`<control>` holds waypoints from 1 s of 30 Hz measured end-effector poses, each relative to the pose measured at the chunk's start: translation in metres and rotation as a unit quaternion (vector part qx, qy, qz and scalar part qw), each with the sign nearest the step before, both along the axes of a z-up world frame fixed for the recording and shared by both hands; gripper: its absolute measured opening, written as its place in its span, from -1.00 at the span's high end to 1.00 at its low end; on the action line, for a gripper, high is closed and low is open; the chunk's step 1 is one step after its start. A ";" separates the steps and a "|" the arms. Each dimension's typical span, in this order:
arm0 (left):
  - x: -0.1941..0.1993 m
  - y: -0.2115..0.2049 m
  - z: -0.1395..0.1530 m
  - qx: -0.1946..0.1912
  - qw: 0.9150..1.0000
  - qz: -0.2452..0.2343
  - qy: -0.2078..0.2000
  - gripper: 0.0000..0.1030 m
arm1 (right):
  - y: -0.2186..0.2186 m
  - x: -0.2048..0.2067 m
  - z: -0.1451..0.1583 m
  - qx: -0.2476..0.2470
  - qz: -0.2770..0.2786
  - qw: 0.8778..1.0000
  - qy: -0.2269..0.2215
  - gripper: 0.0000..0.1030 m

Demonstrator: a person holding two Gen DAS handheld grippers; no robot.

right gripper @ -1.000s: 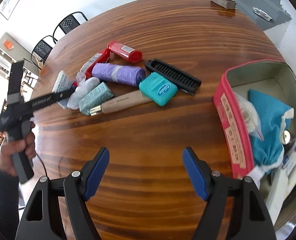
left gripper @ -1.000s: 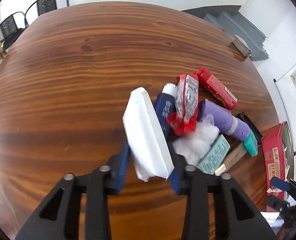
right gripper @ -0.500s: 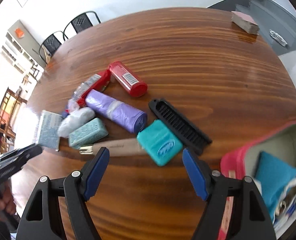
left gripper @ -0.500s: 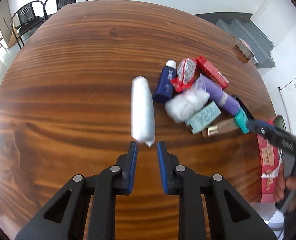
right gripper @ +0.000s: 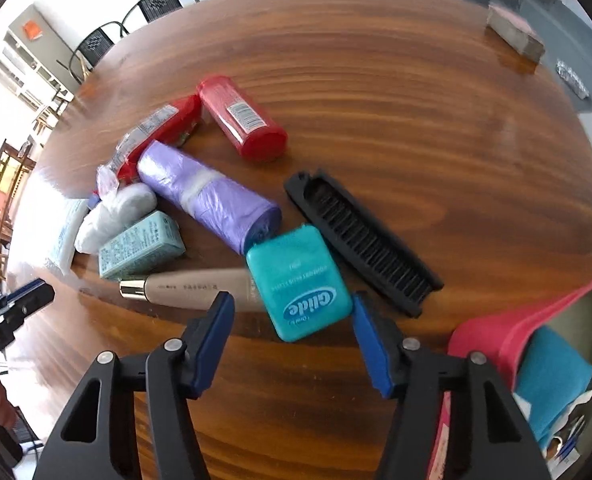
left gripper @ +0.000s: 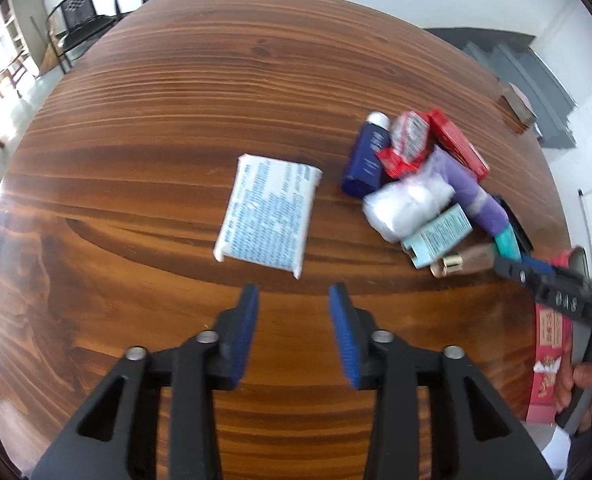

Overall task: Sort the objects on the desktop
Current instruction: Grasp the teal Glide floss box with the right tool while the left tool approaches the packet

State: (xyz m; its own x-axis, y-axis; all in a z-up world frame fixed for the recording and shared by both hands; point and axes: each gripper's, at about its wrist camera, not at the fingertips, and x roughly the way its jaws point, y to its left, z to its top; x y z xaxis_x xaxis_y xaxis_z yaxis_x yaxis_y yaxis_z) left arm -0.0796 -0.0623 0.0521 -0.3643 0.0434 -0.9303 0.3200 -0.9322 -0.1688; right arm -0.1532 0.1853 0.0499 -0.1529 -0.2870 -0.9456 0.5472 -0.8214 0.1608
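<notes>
A white tissue pack (left gripper: 270, 216) lies flat on the wooden table (left gripper: 176, 100), just ahead of my left gripper (left gripper: 294, 312), which is open and empty. My right gripper (right gripper: 292, 316) is open, its jaws on either side of a teal Glide floss box (right gripper: 300, 282). Beside the box lie a beige tube (right gripper: 196, 290), a purple bag roll (right gripper: 208, 196), a black comb (right gripper: 360, 236), a red canister (right gripper: 242, 118), a mint box (right gripper: 140, 246) and a white wad (right gripper: 114, 216). A navy bottle (left gripper: 366, 156) shows in the left wrist view.
A red box (right gripper: 496, 332) holding a blue cloth and small items stands at the right table edge. A small block (right gripper: 516, 32) sits at the far edge. Black chairs (left gripper: 96, 16) stand beyond the table.
My left gripper let go of the tissue pack, which now lies flat on the table, and drew back, jaws opened. My right gripper moved forward over the teal floss box.
</notes>
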 end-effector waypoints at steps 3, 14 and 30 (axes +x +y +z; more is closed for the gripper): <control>-0.005 -0.004 0.002 0.000 1.000 0.008 0.006 0.06 | 0.001 0.004 -0.001 -0.011 0.001 1.000 -0.003 -0.14; -0.048 -0.011 -0.013 -0.065 0.998 -0.027 -0.003 0.02 | 0.006 -0.001 -0.002 -0.024 -0.022 0.999 -0.005 -0.13; -0.044 -0.023 -0.031 -0.075 0.997 -0.021 -0.016 -1.00 | 0.001 -0.005 -0.004 -0.033 -0.025 0.999 0.001 -0.13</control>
